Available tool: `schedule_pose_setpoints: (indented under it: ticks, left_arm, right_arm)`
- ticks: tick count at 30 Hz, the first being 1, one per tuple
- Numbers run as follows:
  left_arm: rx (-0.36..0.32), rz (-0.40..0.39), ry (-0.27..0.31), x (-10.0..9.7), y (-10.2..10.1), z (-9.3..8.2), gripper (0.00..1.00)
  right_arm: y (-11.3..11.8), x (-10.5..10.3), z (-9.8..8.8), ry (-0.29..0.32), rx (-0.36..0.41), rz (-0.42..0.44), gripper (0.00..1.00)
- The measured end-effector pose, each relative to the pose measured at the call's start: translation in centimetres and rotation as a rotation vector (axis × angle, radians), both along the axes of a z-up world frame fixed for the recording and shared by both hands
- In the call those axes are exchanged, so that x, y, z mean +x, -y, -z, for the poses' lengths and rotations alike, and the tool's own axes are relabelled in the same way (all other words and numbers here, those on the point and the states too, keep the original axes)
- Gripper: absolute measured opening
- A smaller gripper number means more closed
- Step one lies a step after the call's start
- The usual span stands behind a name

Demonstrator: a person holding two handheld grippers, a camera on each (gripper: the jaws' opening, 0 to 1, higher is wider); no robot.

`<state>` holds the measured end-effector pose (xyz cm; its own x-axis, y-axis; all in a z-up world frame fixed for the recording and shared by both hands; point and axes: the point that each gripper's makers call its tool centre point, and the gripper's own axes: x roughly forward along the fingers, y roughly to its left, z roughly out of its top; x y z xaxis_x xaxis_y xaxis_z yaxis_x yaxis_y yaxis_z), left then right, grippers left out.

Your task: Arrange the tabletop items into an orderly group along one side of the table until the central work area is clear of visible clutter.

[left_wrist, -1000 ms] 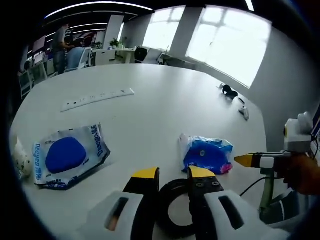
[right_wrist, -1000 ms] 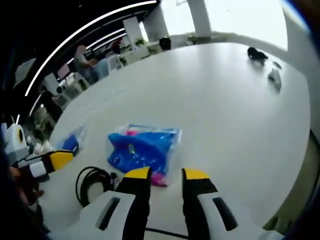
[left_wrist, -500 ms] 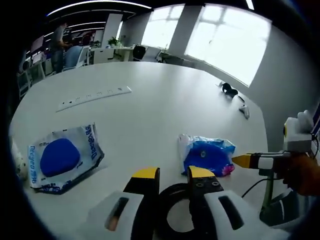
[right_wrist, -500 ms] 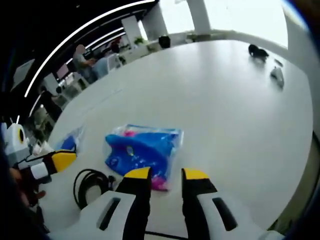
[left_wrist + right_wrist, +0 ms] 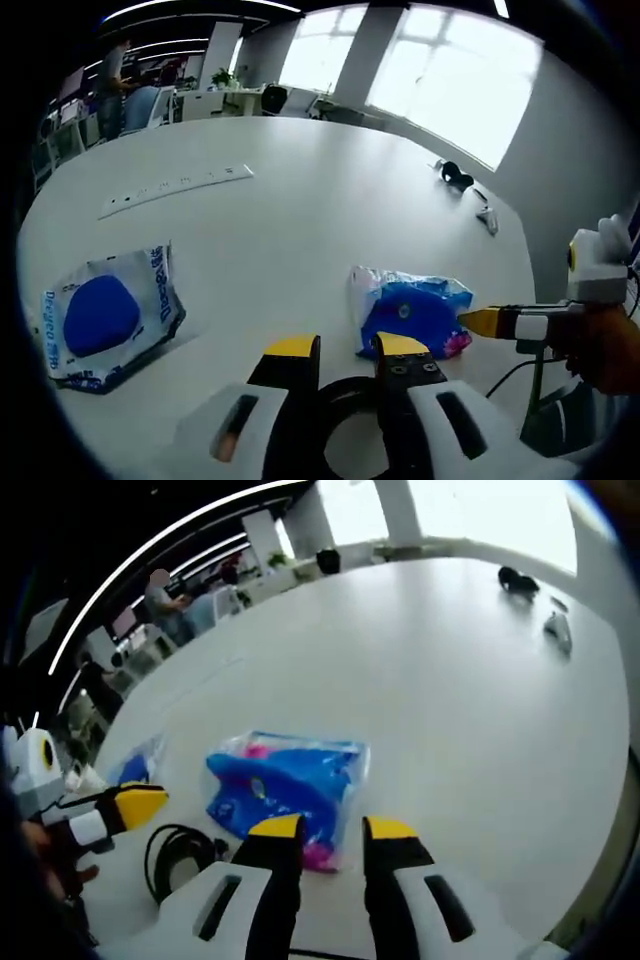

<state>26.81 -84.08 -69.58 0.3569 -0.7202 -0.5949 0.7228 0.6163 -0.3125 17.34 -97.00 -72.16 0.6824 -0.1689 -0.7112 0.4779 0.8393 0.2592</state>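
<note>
My left gripper (image 5: pixel 347 347) hovers low over the white table (image 5: pixel 300 220). Its yellow-tipped jaws stand a little apart, astride the far rim of a black cable coil (image 5: pixel 340 388). A blue and pink plastic bag (image 5: pixel 410 310) lies just beyond, to the right. A white packet with a blue disc (image 5: pixel 105 315) lies to the left. My right gripper (image 5: pixel 333 828) is open with nothing between its jaws, right behind the blue bag (image 5: pixel 285 780). Its tip (image 5: pixel 490 322) reaches the bag's right side. The left gripper (image 5: pixel 140 802) sits beside the coil (image 5: pixel 186 830).
A white power strip (image 5: pixel 175 185) lies across the far middle of the table. A black item (image 5: pixel 458 180) and a small grey one (image 5: pixel 487 220) rest near the far right edge. A hand (image 5: pixel 605 345) holds the right gripper. Office desks and people stand beyond the table.
The left view has swung a little right, so the white packet sits nearer the picture's left edge. In the right view, the left gripper's tip has edged closer to the coil.
</note>
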Motion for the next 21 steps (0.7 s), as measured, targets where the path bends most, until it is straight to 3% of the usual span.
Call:
schedule_pose_setpoints:
  ticks: [21]
  left_arm:
    - [0.007,0.050,0.006,0.3,2.4,0.4,0.19]
  right_arm:
    - [0.4,0.8,0.3,-0.005,0.007,0.004,0.20]
